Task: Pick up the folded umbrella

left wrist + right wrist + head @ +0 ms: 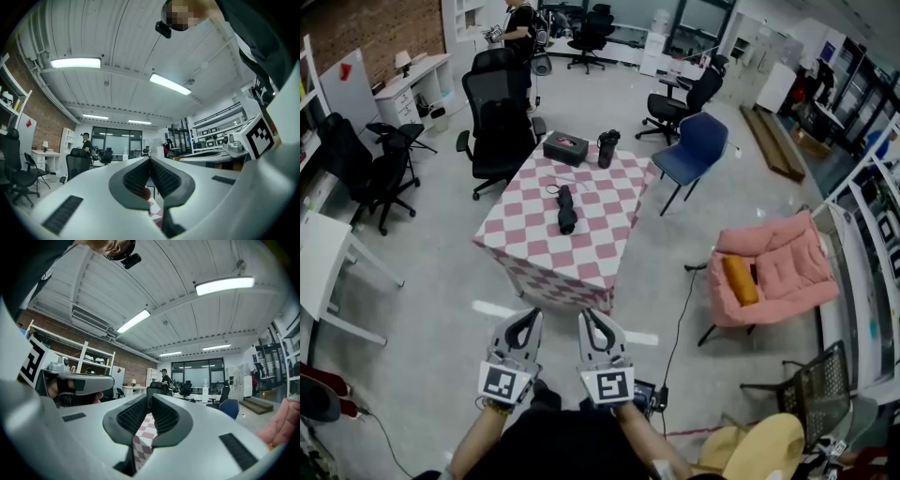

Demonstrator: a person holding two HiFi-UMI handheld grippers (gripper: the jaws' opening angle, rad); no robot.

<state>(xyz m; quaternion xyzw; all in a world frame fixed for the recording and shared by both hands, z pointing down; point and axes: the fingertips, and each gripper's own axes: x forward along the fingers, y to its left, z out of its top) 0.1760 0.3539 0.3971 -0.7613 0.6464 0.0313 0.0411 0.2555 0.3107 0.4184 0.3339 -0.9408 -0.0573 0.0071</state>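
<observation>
Hovering side by side: left gripper (pixel 531 317) and right gripper (pixel 589 316), both short of the table, with bare grey floor (pixel 441 309) between them and its near edge.
Left gripper's jaws: clenched, pads meeting, nothing between them.
Right gripper's jaws: clenched too, and empty.
Task thing: black folded umbrella (pixel 566 209) lying near the middle of the pink-and-white checked tablecloth (pixel 605 239), clear of every edge.
Far edge: flat black box (pixel 566 147) and black cylindrical bottle (pixel 607 148), well apart from the umbrella.
Left flank: black mesh office chair (pixel 499 131), close to the table's far-left side.
Right flank: blue plastic chair (pixel 694 150) near the far corner; thin black cable (pixel 682 309) crossing the floor; pink padded armchair (pixel 778 267) beyond it.
Writing: reddish label on the box lid, too small to read; black square markers on each gripper's cube (pixel 507 382).
</observation>
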